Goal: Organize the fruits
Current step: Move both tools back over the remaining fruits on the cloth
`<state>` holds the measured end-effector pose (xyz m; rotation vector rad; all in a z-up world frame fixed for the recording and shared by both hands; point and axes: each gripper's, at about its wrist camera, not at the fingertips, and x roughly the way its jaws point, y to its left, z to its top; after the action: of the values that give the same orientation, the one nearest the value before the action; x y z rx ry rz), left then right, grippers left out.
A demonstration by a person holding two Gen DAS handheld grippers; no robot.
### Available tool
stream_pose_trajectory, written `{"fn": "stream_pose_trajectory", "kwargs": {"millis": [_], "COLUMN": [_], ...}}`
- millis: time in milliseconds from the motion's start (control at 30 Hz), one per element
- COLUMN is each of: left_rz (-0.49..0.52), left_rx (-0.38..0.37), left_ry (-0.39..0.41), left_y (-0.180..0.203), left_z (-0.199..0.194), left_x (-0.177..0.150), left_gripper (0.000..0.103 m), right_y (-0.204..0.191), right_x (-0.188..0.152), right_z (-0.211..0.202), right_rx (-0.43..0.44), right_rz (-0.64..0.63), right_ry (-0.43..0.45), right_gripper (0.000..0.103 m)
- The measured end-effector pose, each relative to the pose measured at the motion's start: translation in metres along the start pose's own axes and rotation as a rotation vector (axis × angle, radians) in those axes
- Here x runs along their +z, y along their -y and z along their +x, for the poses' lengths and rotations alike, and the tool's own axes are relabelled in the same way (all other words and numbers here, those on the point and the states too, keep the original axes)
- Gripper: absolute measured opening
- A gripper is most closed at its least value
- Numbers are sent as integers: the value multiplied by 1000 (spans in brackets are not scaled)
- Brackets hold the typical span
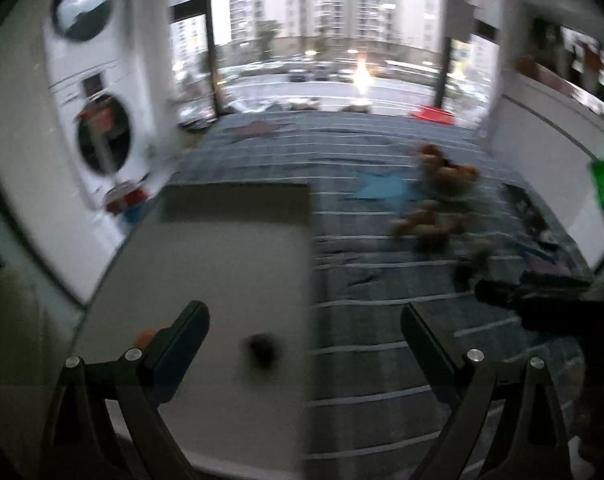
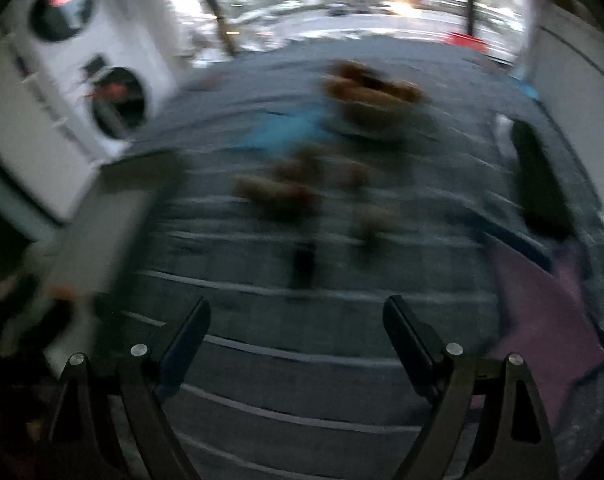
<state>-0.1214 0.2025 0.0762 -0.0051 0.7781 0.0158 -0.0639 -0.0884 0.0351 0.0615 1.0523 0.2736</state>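
Left gripper [image 1: 303, 326]: jaws spread wide, nothing between. Right gripper [image 2: 296, 322]: same, released, empty. Step, judged: between picks, both free for next fruit. Brown fruits [image 2: 278, 192]: loose cluster on striped rug [image 2: 302, 360], well ahead; heavy blur, kinds unclear. Heap [image 2: 373, 96] beyond them, possibly in bowl; cannot tell. White low table [image 1: 222, 264]: small dark item [image 1: 262, 350], orange piece [image 1: 144, 336] behind left finger. Next: approach one fruit, straddle it, close.

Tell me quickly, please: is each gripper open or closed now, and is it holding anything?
Left gripper: open, holding nothing.
Right gripper: open, holding nothing.
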Motion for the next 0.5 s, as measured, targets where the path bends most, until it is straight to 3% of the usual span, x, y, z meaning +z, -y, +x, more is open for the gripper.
{"fn": "stream_pose_trajectory", "kwargs": {"millis": [100, 200, 300, 400, 500], "left_rz": [28, 44, 57, 28, -10], "left_rx": [-31, -52, -25, -34, -57], "left_ry": [-23, -64, -99, -134, -151], "left_y": [39, 68, 89, 90, 84], "left_z": [12, 32, 54, 64, 68], "left_x": [-2, -12, -21, -27, -29], "left_gripper": [97, 97, 97, 97, 97], "right_y": [50, 77, 84, 81, 82], "right_x": [-18, -31, -36, -42, -42], "right_z": [-1, -5, -8, -6, -6], "right_rx": [-123, -160, -178, -180, -191], "right_rz": [45, 63, 39, -1, 8], "right_ry": [13, 59, 86, 107, 116], "right_gripper": [90, 91, 93, 103, 103]}}
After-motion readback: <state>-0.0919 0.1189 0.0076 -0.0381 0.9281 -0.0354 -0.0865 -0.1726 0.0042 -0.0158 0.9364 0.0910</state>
